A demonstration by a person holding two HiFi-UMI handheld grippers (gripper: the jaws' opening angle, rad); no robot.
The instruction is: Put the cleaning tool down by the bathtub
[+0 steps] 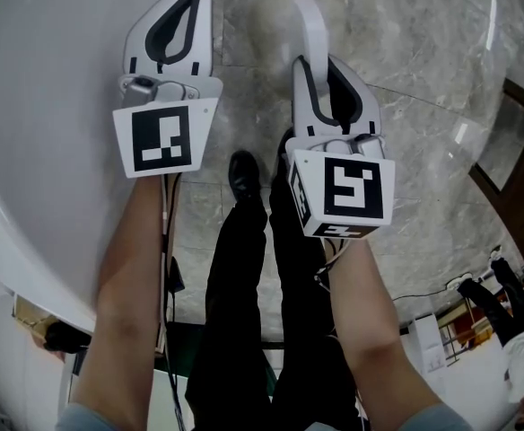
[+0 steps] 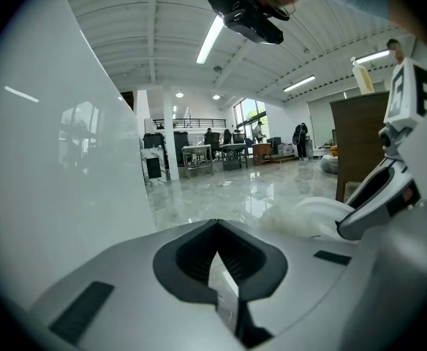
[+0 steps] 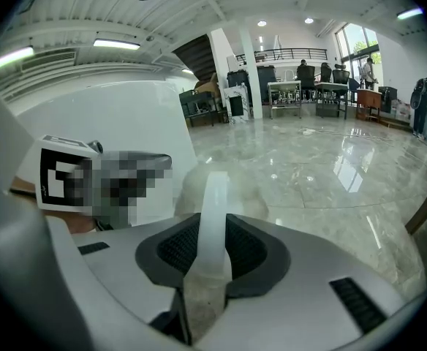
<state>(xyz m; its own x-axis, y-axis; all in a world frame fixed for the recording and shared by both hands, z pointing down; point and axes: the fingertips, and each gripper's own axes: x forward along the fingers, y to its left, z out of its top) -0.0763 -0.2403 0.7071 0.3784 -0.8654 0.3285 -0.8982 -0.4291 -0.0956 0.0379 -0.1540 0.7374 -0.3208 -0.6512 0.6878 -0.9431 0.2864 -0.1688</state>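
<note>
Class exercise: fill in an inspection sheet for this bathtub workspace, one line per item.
Surface: grey marble floor, glossy.
Job's things: cleaning tool, white handle with a fluffy head at its far end; white bathtub to its left.
Clutter: dark object by the tub's edge, too unclear to name.
Grippers: left gripper shut, empty, beside the bathtub; right gripper shut on the cleaning tool's handle.
Cables: black cable along the left forearm.
Surroundings: open hall with desks; wooden cabinet.

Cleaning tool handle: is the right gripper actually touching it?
Touching. The right gripper view shows the right gripper closed on the cleaning tool handle, pressing both its sides.
</note>
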